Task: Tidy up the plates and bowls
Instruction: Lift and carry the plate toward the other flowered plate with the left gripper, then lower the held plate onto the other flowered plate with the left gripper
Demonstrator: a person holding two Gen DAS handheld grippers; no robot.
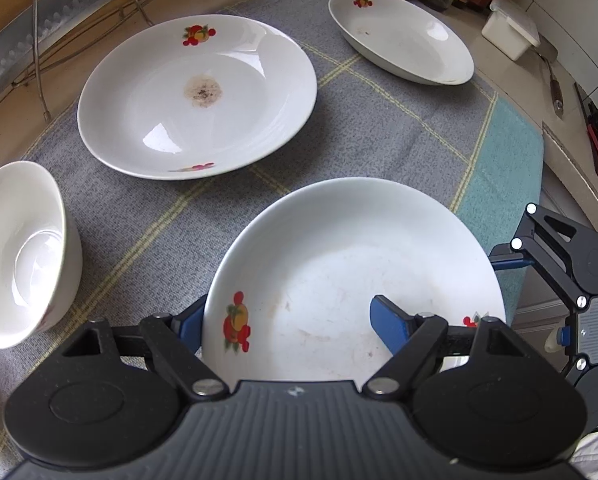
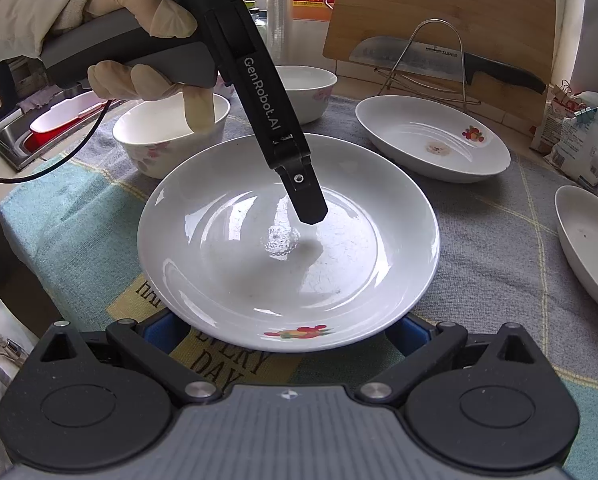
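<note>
A white plate with fruit prints (image 1: 339, 264) (image 2: 259, 264) lies on the checked cloth right in front of both grippers. My left gripper (image 1: 291, 320) points steeply down with its jaws apart: one blue pad is outside the plate's rim, the other over its inside, neither pressing. From the right wrist view one of its fingers (image 2: 305, 200) hovers over the plate's middle. My right gripper (image 2: 285, 332) stands open, its blue pads wide apart and partly hidden under the near rim. One of its fingers (image 1: 505, 262) reaches under the plate's right edge.
A plate with a brown stain (image 1: 197, 96) (image 2: 433, 140) and a third plate (image 1: 401, 38) (image 2: 591, 240) lie further off. Two bowls (image 2: 171, 136) (image 2: 307, 88) stand behind; one bowl (image 1: 23, 252) shows at left. A cleaver on a wire rack (image 2: 439, 56), a cutting board and bottles line the back.
</note>
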